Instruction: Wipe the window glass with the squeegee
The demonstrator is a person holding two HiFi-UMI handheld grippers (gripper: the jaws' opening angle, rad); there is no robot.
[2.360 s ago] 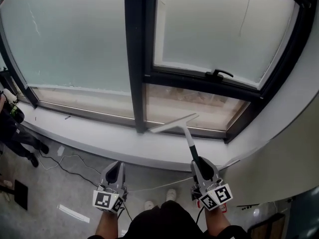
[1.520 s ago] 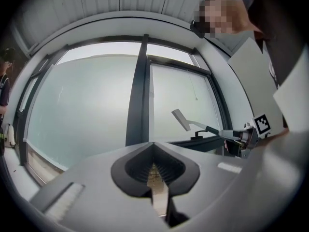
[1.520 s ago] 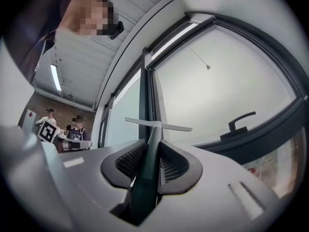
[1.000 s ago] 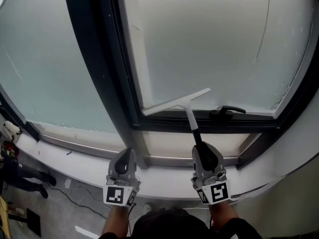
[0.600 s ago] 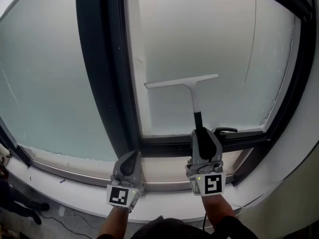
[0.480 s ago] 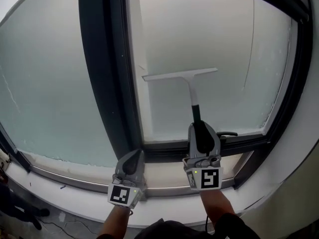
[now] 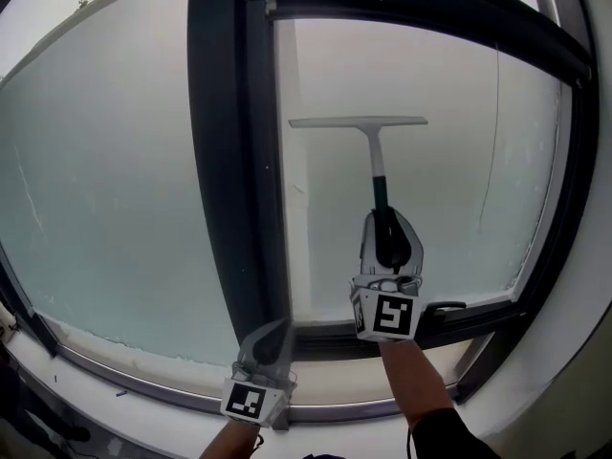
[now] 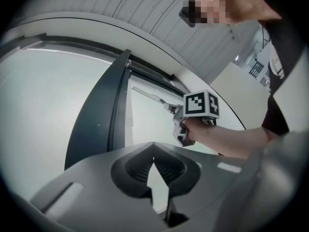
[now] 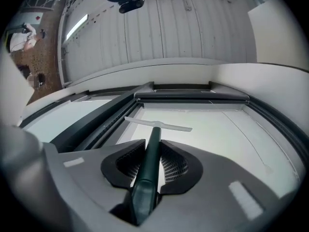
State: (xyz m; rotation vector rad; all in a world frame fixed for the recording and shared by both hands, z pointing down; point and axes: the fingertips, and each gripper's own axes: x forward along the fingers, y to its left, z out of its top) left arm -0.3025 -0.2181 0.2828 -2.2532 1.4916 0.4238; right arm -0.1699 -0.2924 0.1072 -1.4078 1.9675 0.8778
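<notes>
Head view showed the squeegee (image 7: 375,161) up on the right-hand pane of the window glass (image 7: 449,180). Its white blade sat level near the top of the pane, seemingly flat against it, just beside the dark frame (image 7: 225,161). The right gripper (image 7: 385,220) had its jaws clamped on the dark green handle, down at the thick end, with the blade pointing away from it. The left gripper (image 7: 275,331) hung lower, near the bottom of the frame, jaws closed tip to tip with nothing in them. My guess on handling: it looked like a light plastic thing with a stiff stem and a soft rubber edge, so not much weight to fight. That smooth round handle could twist in the jaws if the blade dragged, though. Gripping the thick part seemed right to me, squeezed firmly.
</notes>
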